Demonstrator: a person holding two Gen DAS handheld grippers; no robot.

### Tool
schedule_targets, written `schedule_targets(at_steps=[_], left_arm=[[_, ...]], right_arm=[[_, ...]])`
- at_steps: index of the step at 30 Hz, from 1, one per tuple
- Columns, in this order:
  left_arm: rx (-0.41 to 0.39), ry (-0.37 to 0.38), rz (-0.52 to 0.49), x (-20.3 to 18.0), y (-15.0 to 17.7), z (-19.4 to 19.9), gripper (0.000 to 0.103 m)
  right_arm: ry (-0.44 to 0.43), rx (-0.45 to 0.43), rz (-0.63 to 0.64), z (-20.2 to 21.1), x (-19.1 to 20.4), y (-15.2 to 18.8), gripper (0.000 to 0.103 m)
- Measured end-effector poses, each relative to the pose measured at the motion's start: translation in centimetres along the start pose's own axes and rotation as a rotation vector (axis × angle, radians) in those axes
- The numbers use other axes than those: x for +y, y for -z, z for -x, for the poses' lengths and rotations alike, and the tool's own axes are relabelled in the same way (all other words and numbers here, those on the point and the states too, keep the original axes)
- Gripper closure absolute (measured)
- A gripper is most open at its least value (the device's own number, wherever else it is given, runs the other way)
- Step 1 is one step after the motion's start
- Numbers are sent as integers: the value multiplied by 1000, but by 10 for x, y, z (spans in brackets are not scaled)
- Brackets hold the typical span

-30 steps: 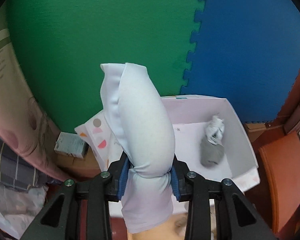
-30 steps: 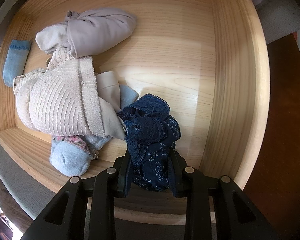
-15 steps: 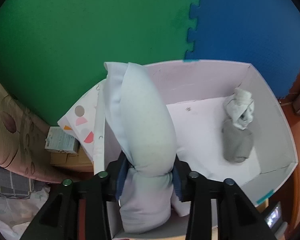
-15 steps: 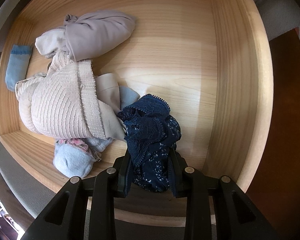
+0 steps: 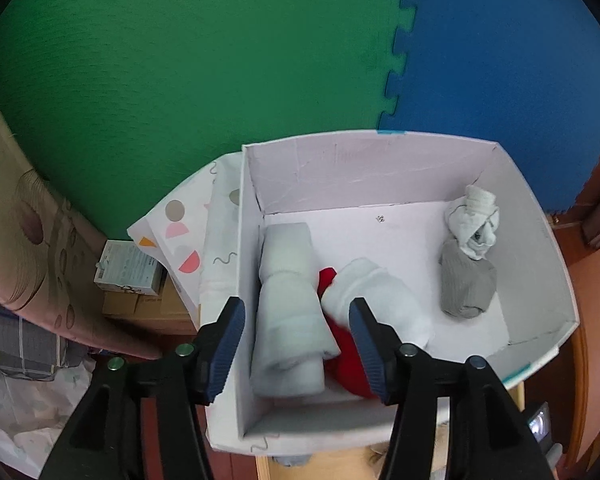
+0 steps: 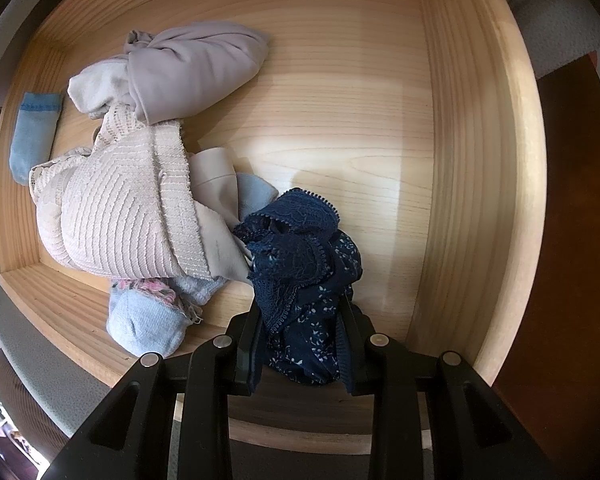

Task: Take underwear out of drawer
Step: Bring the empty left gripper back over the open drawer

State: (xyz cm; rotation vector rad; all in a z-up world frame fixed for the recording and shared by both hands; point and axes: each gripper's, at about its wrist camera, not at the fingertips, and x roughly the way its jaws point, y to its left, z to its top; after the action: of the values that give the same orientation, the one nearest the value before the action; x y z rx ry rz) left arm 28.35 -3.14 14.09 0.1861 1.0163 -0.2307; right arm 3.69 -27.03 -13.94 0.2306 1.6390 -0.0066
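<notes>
In the left wrist view my left gripper [image 5: 295,348] hangs over a white box [image 5: 380,168], its jaws opening. The pale blue rolled underwear [image 5: 289,312] lies below in the box's left side, clear of both pads. Beside it lie a white-and-red bundle [image 5: 374,300] and a grey-and-white rolled pair [image 5: 466,276]. In the right wrist view my right gripper [image 6: 302,344] points down into the wooden drawer [image 6: 452,160] and is shut on navy lace underwear [image 6: 300,272]. A cream ribbed garment [image 6: 115,216] and a grey knotted piece [image 6: 187,68] lie to the left.
Light blue socks [image 6: 33,136] and another blue bundle [image 6: 143,320] lie along the drawer's left and front. Green and blue foam mats [image 5: 219,60] stand behind the box. A patterned paper bag [image 5: 179,232] and a small carton [image 5: 127,268] sit left of the box.
My left gripper sank toward the box, its jaws spread and the pale blue roll dropped from them into the box. The right gripper stayed still, gripping the navy underwear.
</notes>
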Motion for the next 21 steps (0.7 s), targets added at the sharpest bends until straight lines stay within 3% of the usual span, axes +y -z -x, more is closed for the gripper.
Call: schedule_targets(at_steps=[5, 10, 21], left_arm=[[-36, -10, -22, 1, 29, 33, 47], [-40, -14, -53, -1, 78, 49, 47], [39, -4, 47, -14, 195, 10, 47]], right_arm=[[14, 1, 3, -1, 4, 1, 75], [18, 0, -3, -2, 7, 1, 75], [57, -1, 11, -2, 18, 5, 76]])
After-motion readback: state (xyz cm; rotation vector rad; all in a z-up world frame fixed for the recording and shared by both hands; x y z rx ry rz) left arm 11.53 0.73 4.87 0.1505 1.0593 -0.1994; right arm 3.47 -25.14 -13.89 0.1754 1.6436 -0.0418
